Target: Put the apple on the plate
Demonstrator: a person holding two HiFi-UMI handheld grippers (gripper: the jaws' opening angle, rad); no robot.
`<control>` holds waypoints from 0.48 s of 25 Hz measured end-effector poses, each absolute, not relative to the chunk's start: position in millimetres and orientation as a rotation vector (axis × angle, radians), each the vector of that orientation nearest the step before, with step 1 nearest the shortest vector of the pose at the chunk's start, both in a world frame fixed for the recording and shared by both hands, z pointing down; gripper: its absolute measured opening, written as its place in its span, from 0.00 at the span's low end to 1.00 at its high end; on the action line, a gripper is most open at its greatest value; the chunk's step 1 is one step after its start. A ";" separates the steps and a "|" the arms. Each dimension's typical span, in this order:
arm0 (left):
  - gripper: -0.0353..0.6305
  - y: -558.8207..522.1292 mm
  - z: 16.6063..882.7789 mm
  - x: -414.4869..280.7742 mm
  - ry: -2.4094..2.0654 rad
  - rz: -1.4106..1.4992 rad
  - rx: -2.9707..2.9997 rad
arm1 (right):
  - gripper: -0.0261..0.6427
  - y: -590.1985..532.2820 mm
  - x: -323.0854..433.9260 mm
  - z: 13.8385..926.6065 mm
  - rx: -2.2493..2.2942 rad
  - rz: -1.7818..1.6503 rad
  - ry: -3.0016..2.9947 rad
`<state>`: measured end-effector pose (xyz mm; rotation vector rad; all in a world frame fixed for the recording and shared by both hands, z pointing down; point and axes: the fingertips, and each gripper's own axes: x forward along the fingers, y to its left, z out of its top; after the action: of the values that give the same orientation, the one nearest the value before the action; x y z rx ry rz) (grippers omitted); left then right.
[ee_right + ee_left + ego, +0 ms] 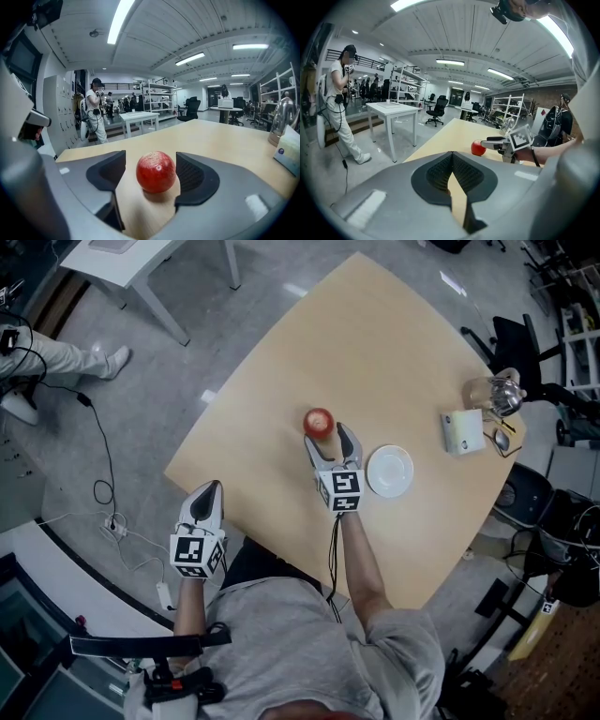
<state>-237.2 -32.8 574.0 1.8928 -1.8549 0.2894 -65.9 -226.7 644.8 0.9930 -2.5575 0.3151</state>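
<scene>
A red apple (319, 421) rests on the tan table (375, 343), left of a small white plate (389, 471) with nothing on it. My right gripper (328, 435) lies low on the table with a finger on each side of the apple. In the right gripper view the apple (156, 171) sits between the dark pads (194, 176) of the right gripper (150, 163), a gap on either side, so the jaws are open. My left gripper (212, 491) hovers at the table's near left edge, jaws together, holding nothing. The left gripper view shows its own shut left gripper (452, 157), the apple (477, 148) and the right gripper (493, 142).
A white box (462, 430) and a glass kettle (494, 395) stand at the table's right edge. Office chairs (516, 343) crowd the right side. A white side table (122, 259) and floor cables (108, 502) lie to the left.
</scene>
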 end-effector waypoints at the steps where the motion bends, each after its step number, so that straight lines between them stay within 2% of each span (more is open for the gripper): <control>1: 0.08 -32.9 574.0 -237.6 -1.855 0.290 1.892 | 0.53 -226.9 -66.2 645.5 0.994 0.317 -2.556; 12: 0.08 -31.9 575.4 -241.4 -1.866 0.301 1.869 | 0.57 -231.8 -70.5 655.3 0.982 0.319 -2.541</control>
<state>-241.4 -31.9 575.4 1.8690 -1.8658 0.3012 -70.5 -231.8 655.3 0.9824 -2.5413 0.3188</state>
